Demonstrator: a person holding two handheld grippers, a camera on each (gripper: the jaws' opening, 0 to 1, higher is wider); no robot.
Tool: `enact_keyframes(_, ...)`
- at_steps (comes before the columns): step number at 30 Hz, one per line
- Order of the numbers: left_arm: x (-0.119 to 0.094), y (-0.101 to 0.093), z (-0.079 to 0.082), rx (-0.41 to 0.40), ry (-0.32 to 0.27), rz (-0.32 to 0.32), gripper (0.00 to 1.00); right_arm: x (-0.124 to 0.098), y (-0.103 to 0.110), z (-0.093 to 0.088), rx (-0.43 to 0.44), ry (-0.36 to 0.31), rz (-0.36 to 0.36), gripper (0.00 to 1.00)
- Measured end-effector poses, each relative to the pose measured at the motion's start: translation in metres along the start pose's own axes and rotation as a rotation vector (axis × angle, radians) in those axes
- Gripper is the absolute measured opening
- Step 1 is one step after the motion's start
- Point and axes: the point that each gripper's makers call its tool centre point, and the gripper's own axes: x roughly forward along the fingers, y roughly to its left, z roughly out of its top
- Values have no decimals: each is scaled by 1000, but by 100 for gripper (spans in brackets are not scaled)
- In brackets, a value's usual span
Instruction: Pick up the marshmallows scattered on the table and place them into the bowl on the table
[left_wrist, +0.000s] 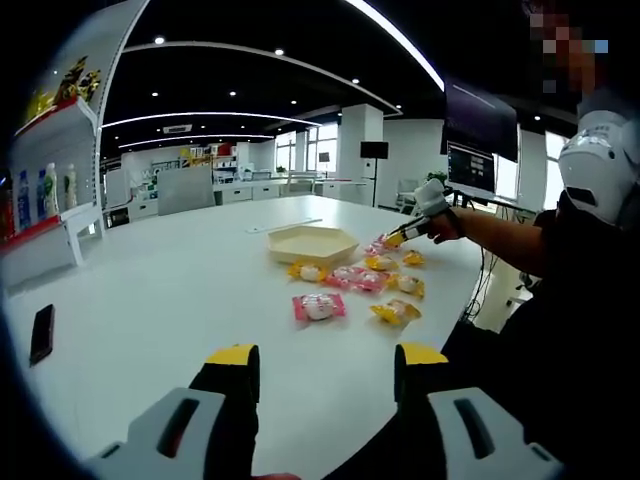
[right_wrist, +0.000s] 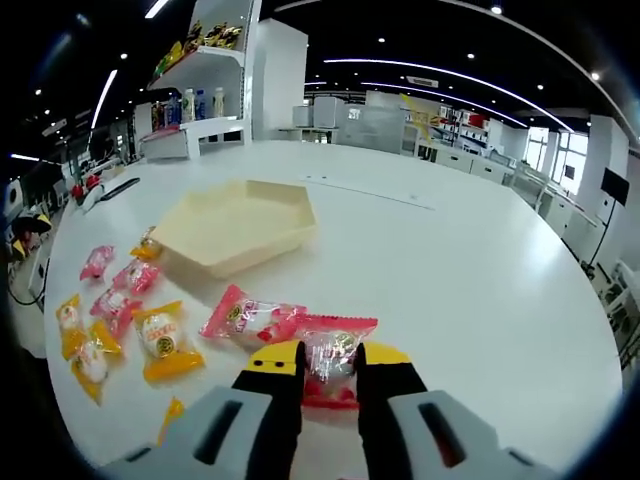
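Right tongs (right_wrist: 328, 368) are pinching a pink-wrapped marshmallow (right_wrist: 335, 362) on the tabletop (right_wrist: 480, 280) near the hexagonal bowl (right_wrist: 235, 228). Left tongs (left_wrist: 322, 362) are hovering open above the tabletop, well short of the scattered marshmallows (left_wrist: 362, 279).

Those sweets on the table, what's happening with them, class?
A person is clearing wrapped marshmallows off a white table with two handheld grippers. The right gripper is shut on a pink packet beside the bowl, which looks empty. The left gripper is open and holds nothing. Several pink and yellow packets lie loose near the bowl.
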Motion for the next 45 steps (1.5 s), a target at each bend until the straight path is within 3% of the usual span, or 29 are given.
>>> enact_keyframes(20, 4, -3, 3, 10, 1, -9, 54, -5, 8, 30, -52, -45, 17, 21)
enact_keyframes(45, 2, -8, 1, 8, 5, -10, 53, 7, 41, 62, -103, -76, 86, 21)
